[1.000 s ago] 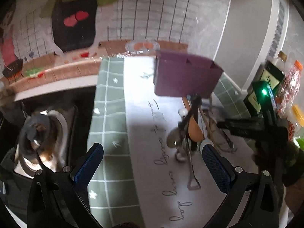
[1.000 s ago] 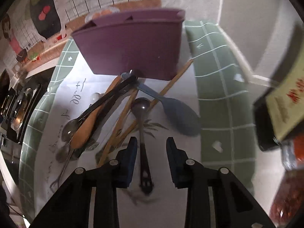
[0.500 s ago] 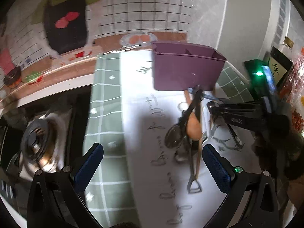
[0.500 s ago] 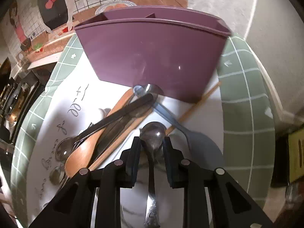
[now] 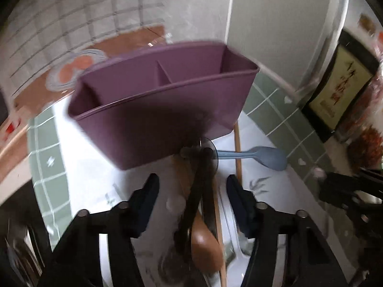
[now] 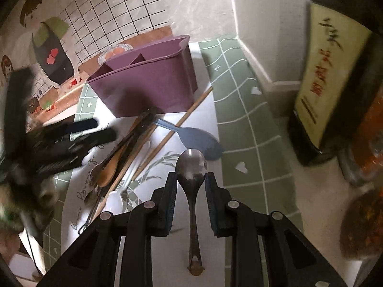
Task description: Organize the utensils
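Right gripper clamped on a dull grey metal spoon, pads pressed against the bowl's two sides. Bowl poking out just past the fingertips, handle running back between the fingers toward the camera. Spoon looks lifted clear of the white printed mat, though hard to be sure from this angle.

Left gripper spread wide, nothing between the pads. Straddling the loose pile instead: a long black-handled utensil and a brown wooden spoon lying right down the middle of the gap, touching neither finger. Thin wooden chopstick just inside the right-hand finger.

Purple plastic divided utensil caddy standing upright just beyond the pile, handle ends butting against its front wall. Pale blue plastic spoon flat on the mat beside it, bowl pointing away toward the green checked border. Left view pretty blurry, so finer details of the pile not readable.
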A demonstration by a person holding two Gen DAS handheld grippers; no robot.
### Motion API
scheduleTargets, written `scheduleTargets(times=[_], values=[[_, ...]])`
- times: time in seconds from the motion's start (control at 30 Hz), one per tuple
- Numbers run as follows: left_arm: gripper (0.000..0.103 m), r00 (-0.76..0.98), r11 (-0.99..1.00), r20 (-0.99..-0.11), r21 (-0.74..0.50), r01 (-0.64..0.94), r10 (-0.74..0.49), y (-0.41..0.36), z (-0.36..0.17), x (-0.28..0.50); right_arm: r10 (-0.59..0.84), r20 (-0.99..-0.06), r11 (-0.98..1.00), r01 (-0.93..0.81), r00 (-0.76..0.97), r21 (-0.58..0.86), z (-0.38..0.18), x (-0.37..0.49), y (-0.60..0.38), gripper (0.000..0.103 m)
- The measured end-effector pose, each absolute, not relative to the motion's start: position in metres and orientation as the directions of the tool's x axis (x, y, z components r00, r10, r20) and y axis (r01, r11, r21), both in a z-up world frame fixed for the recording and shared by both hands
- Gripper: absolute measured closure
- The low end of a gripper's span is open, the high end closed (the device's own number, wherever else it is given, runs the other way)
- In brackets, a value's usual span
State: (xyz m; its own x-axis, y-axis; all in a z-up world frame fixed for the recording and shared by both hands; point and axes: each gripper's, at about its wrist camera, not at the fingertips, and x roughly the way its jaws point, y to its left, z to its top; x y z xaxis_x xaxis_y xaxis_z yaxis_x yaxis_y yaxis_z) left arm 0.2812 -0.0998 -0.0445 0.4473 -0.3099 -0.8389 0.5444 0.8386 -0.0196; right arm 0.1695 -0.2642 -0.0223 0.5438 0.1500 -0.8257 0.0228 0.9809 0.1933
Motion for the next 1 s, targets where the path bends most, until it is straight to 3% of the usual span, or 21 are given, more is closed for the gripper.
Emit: scheduleTargets(times=[0.03,0.2,0.27,0.4,0.47,0.53,0.57,0.6,0.8,0.87,1.0], values=[[0.06,0.446,0.842,-0.85,0.007,0.54,-0.279,-0.103,-0.048,0.286,0.151,-0.825,0.98,0.028,0.544,0.197,-0.024,0.166,-0.265,0.08],[0.063,0.39,0.863,-0.88,-0.042,0.503,-0.27,-0.099,-0.066,0.296,0.162,-0.824,0.978,0.025,0.543,0.208,-0.03,0.159,-0.27,0.08],[0.075,0.394,0.875,-0.881,-0.045,0.482,-0.262,-0.092,-0.066,0.29,0.163,-0.827,0.98,0.013,0.538,0.201,-0.03,0.163,-0.268,0.079],[0.089,0.404,0.898,-0.867,-0.105,0.427,-0.293,-0.059,-0.061,0.266,0.15,-0.826,0.986,-0.021,0.543,0.166,-0.027,0.174,-0.261,0.079],[0.089,0.419,0.913,-0.857,-0.128,0.387,-0.298,-0.041,-0.058,0.252,0.14,-0.828,0.989,-0.043,0.543,0.14,-0.024,0.185,-0.258,0.074],[0.089,0.427,0.924,-0.849,-0.163,0.347,-0.311,-0.022,-0.055,0.238,0.124,-0.828,0.992,-0.067,0.547,0.105,-0.022,0.198,-0.252,0.06],[0.089,0.434,0.93,-0.845,-0.177,0.323,-0.312,-0.012,-0.053,0.231,0.116,-0.826,0.993,-0.084,0.551,0.083,-0.021,0.206,-0.248,0.046],[0.089,0.436,0.935,-0.844,-0.19,0.3,-0.311,-0.002,-0.053,0.225,0.107,-0.826,0.994,-0.091,0.554,0.068,-0.021,0.214,-0.245,0.038],[0.086,0.438,0.957,-0.856,-0.2,0.212,-0.276,0.016,-0.058,0.204,0.124,-0.86,0.99,-0.121,0.494,0.073,-0.04,0.274,-0.236,0.038],[0.076,0.451,0.964,-0.856,-0.179,0.196,-0.251,0.017,-0.054,0.2,0.112,-0.877,0.993,-0.094,0.466,0.077,-0.05,0.284,-0.24,0.038],[0.069,0.481,0.965,-0.841,-0.166,0.205,-0.247,0.012,-0.046,0.195,0.154,-0.899,0.988,-0.063,0.409,0.141,-0.062,0.278,-0.246,0.046]])
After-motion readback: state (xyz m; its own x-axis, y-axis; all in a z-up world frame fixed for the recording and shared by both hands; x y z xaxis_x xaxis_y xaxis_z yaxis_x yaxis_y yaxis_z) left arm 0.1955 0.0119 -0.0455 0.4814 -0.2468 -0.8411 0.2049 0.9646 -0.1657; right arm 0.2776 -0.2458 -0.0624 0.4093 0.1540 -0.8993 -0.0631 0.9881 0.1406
